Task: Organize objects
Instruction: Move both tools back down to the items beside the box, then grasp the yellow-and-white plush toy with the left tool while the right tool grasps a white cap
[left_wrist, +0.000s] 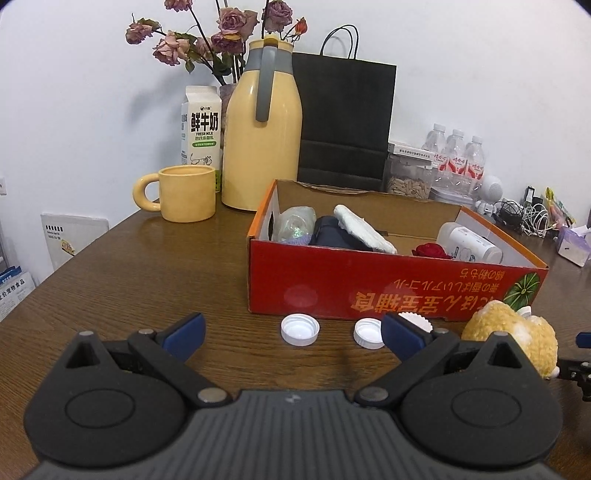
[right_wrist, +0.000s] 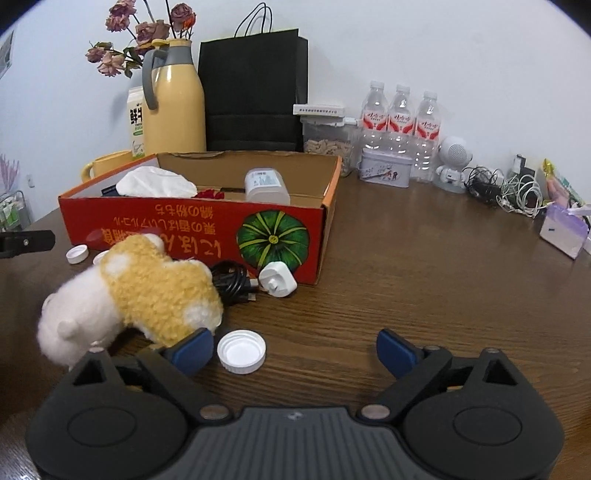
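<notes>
White cap (right_wrist: 241, 351) between spread right tool (right_wrist: 295, 350); plush toy (right_wrist: 147, 291) beside.

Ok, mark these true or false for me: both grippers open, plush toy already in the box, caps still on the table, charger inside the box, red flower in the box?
1. Both the left gripper and the right gripper are open and empty. True.
2. The plush toy lies inside the red box. False: it lies on the table in front of the box.
3. White bottle caps lie on the table. True.
4. The white charger is in the box. False: it lies outside, by the box's front wall.
5. A red flower is in the box. True.
</notes>
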